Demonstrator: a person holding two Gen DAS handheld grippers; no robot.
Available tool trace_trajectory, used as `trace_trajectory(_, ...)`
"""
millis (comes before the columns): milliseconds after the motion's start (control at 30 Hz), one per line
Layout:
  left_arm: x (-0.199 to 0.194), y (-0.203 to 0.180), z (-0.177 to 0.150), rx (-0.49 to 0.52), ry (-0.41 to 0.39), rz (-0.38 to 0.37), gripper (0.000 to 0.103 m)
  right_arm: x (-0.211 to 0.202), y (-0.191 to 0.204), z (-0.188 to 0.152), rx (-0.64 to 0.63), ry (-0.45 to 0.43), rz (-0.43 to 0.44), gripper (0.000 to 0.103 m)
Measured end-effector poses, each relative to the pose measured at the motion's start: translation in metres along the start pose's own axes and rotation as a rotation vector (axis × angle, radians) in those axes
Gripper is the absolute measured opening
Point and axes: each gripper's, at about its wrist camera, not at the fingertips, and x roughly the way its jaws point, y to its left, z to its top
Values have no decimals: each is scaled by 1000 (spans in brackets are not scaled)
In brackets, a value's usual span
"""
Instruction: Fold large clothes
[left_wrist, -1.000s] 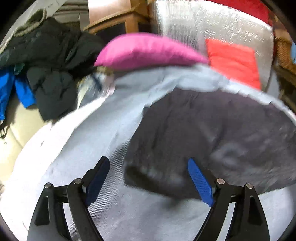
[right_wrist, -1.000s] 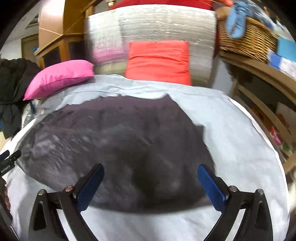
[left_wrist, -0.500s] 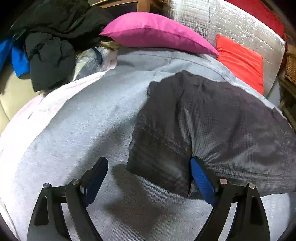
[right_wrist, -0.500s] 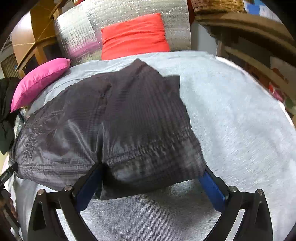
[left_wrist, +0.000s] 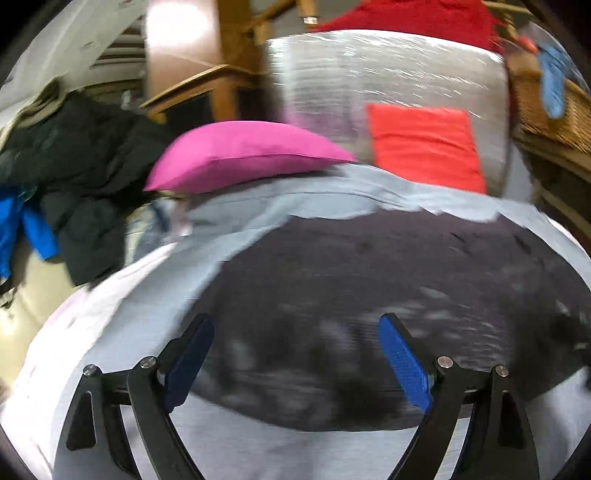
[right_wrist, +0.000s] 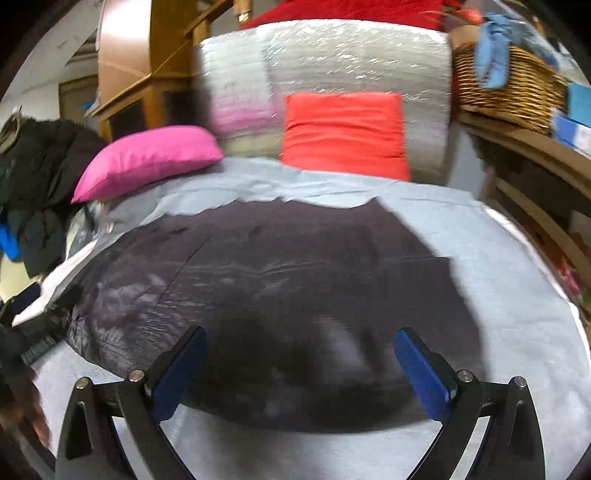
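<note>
The left gripper (left_wrist: 295, 358) has its jaws wide apart and holds nothing; its 2 blue pads (left_wrist: 404, 363) stand over the near edge of the dark garment (left_wrist: 388, 280), and blur hides whether they touch the cloth. The right gripper (right_wrist: 301, 369) is the same: jaws spread wide, nothing between them, above the near edge of the garment (right_wrist: 273, 273).

The garment is a large, dark grey, shiny piece, spread flat on the bed (right_wrist: 509, 295), which has a light grey sheet. It covers the middle of the bed. Its near edge is close to the near edge of the bed, and its far edge stops before the pillows. In the right wrist view a strip of bare sheet shows along the right edge of the bed.

At the far edge of the bed, on the left, lies a pink pillow (left_wrist: 240, 158). To the right of it a red cushion (left_wrist: 424, 147) leans upright against a silver padded headboard (right_wrist: 332, 62). Beyond the left edge of the bed is a heap of dark clothes (left_wrist: 74, 177) with something blue in it. Beyond the far right corner a wicker basket (right_wrist: 513, 88) stands on a wooden shelf (right_wrist: 532, 147), with a blue cloth (right_wrist: 493, 55) over its rim.
</note>
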Motion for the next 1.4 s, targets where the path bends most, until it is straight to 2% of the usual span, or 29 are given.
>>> trace_trajectory(67, 10, -17, -7, 44, 21, -10, 91, 13, 10, -11, -27, 19, -13, 102)
trace_trajectory(133, 25, -27, -17, 74, 78, -10, 91, 34, 13, -20, -39, 77, -24, 102)
trace_trajectory(200, 43, -26, -25, 62, 146, -43, 93, 45, 11, -27, -41, 90, -25, 103)
trace_trajectory(333, 51, -20, -25, 35, 183, -76, 94, 50, 13, -32, -58, 103, -34, 103)
trace_trajectory(567, 58, -22, -25, 38, 200, -79, 95, 53, 12, -30, -50, 120, -33, 103)
trace_trajectory(667, 47, -17, -21, 24, 197, -101, 95, 52, 14, -22, -49, 137, -28, 103)
trace_trajectory(733, 42, -7, -12, 8, 193, -127, 95, 43, 10, -15, -40, 144, -8, 102)
trace_trajectory(867, 28, 11, 18, -32, 96, -122, 95, 22, -6, 14, 10, 77, 13, 103)
trace_trajectory(933, 38, 13, 33, -31, 99, -114, 94, 23, -11, 32, 14, 68, 16, 103)
trace_trajectory(1100, 88, 12, 46, -21, 198, -90, 94, 63, -24, 68, 23, 134, 6, 103)
trace_trajectory(1200, 121, 20, 33, -65, 293, -94, 96, 101, -35, 68, 24, 218, -25, 103)
trace_trajectory(1267, 125, 19, 26, -49, 272, -89, 98, 121, -41, 57, 28, 274, -21, 103)
trace_trajectory(1333, 127, 14, 22, -11, 260, -66, 98, 124, -41, 53, 23, 249, -35, 103)
trace_trajectory(1400, 131, 15, 17, -26, 256, -71, 99, 126, -36, 51, 14, 242, -58, 103)
